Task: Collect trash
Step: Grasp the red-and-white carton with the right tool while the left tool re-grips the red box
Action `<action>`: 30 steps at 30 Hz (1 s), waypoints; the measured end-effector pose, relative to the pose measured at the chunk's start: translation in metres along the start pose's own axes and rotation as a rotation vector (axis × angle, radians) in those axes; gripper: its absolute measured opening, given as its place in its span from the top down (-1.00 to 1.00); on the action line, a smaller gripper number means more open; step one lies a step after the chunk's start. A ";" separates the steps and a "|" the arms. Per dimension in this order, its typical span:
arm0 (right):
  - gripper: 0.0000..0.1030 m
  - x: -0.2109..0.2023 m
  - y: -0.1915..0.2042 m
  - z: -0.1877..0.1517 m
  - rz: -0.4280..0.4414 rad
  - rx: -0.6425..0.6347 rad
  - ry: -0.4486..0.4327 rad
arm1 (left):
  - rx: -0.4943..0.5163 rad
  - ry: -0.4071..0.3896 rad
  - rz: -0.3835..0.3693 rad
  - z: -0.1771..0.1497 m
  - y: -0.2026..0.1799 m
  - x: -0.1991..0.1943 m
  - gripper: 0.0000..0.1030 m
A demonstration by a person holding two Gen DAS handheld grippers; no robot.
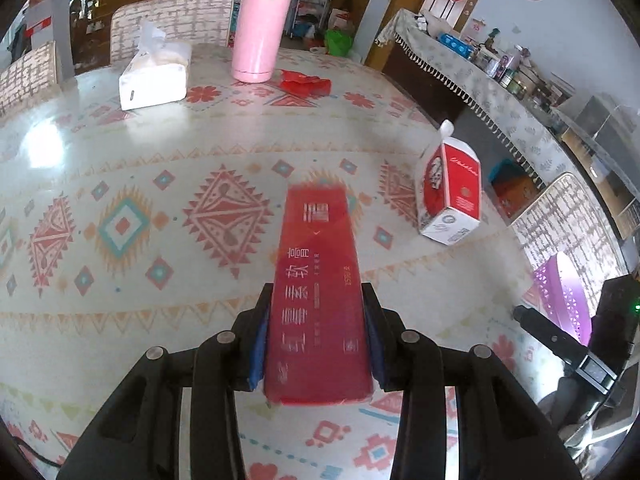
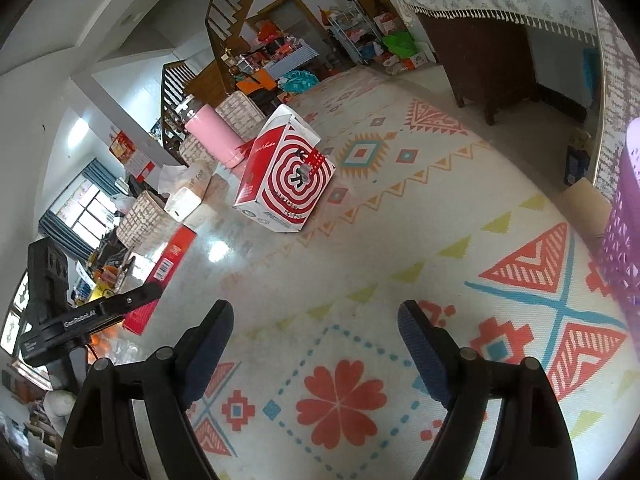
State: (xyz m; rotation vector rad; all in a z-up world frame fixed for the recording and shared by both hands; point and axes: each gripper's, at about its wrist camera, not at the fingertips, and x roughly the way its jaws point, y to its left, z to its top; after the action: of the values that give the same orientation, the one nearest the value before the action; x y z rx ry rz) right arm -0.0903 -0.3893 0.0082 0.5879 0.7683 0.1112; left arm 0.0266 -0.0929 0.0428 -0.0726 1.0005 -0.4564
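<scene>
Now the left claw [image 1: 318,344] clamps a long red box [image 1: 316,292] above the table [image 1: 160,184], while the right claw [image 2: 316,344] hangs open and empty.

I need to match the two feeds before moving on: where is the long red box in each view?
Left wrist view: the long red box sits at centre bottom, clamped between the left tool's fingers above the table.
Right wrist view: the box is at the left edge, partly behind the left tool.
Shared landmark: the red and white carton.
</scene>
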 end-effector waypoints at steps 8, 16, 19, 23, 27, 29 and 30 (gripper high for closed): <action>-0.76 0.018 0.031 0.010 -0.144 -0.102 0.072 | 0.046 -0.036 0.009 -0.009 0.006 -0.006 0.24; -0.80 0.049 0.081 0.074 -0.211 -0.113 0.036 | -0.039 0.085 -0.053 -0.012 0.022 0.021 0.25; -0.80 0.073 0.097 0.095 -0.244 -0.109 0.061 | -0.039 0.077 -0.058 -0.013 0.021 0.020 0.24; -0.80 0.106 0.113 0.110 -0.387 -0.185 0.076 | -0.029 0.073 -0.060 -0.016 0.016 0.020 0.12; -0.78 0.124 0.106 0.117 -0.486 -0.200 0.095 | -0.011 0.069 -0.082 -0.016 0.011 0.022 -0.22; -0.55 0.126 0.095 0.116 -0.499 -0.172 0.102 | 0.004 0.065 -0.086 -0.017 0.007 0.023 -0.33; -0.40 0.127 0.091 0.116 -0.502 -0.162 0.108 | 0.010 0.063 -0.080 -0.017 0.006 0.023 -0.34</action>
State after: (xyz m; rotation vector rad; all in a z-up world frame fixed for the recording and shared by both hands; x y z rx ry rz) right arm 0.0907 -0.3286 0.0440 0.2244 0.9806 -0.2577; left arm 0.0251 -0.0944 0.0135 -0.0900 1.0601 -0.5394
